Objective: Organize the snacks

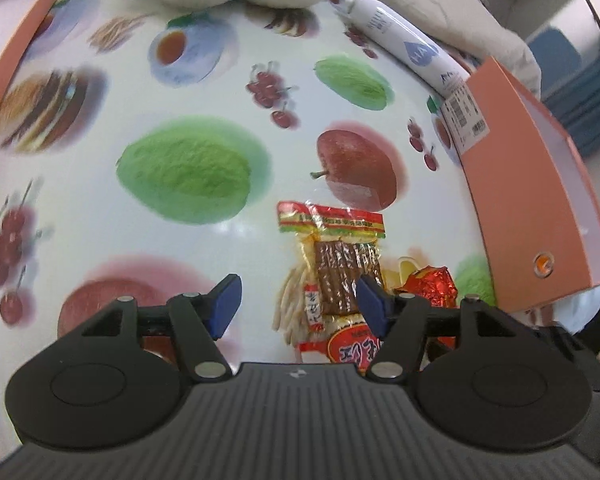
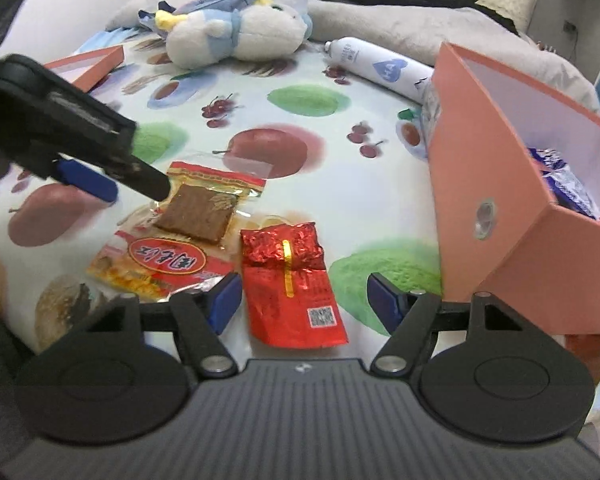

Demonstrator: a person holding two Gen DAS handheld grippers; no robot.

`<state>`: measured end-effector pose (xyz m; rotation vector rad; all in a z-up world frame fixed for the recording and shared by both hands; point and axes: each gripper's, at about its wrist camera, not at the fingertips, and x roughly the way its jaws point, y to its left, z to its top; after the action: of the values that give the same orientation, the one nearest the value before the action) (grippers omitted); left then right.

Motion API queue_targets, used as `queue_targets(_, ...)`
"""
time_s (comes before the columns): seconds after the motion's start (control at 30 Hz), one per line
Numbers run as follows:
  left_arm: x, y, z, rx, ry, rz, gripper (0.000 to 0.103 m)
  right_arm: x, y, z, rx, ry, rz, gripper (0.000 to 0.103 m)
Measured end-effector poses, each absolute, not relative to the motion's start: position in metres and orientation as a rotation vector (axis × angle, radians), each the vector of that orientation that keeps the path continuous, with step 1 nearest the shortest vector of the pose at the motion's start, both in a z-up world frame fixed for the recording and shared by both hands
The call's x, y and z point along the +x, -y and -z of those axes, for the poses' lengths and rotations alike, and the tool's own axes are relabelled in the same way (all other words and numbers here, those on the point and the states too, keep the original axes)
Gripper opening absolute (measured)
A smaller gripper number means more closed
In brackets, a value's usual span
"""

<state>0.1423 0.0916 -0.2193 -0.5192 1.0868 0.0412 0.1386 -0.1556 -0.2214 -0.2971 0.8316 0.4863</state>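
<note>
Both jaws gape wide — left gripper (image 1: 296, 300) over the clear snack packet (image 1: 332, 268), possibly touching; right gripper (image 2: 302, 300) above the red pouch (image 2: 294, 284).

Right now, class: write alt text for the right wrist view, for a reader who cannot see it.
An open right gripper hovers over a red foil packet on a fruit-print tablecloth. The left gripper reaches a clear packet of brown snack; an orange box stands right.

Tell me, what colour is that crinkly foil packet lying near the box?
Shiny red foil packet with a thin gold strip down its middle; the right wrist view shows it best.
</note>
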Motion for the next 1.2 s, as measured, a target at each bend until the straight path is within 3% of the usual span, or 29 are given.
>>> queue_targets(0.33, 0.110, -0.106, 0.226, -0.852, -1.118, -0.009, 0.069, 0.153, 0.137, 0.231, -0.373, -0.778, -0.656, 0.071)
queue_targets(0.47, 0.107, -0.112, 0.234, -0.937, -1.107, -0.034, 0.069, 0.158, 0.135, 0.236, -0.365, -0.800, -0.689, 0.066)
queue_targets(0.53, 0.108, -0.115, 0.236, -0.956, -1.102, -0.036, 0.069, 0.165, 0.140, 0.238, -0.281, -0.857, -0.686, 0.059)
queue_targets(0.87, 0.131, -0.125, 0.234, -0.901, -1.062, -0.062, 0.071, 0.163, 0.139, 0.238, -0.269, -0.877, -0.679, 0.055)
queue_targets(1.2, 0.159, -0.124, 0.252, -1.047, -1.022, -0.011, 0.074, 0.165, 0.138, 0.239, -0.267, -0.888, -0.674, 0.055)
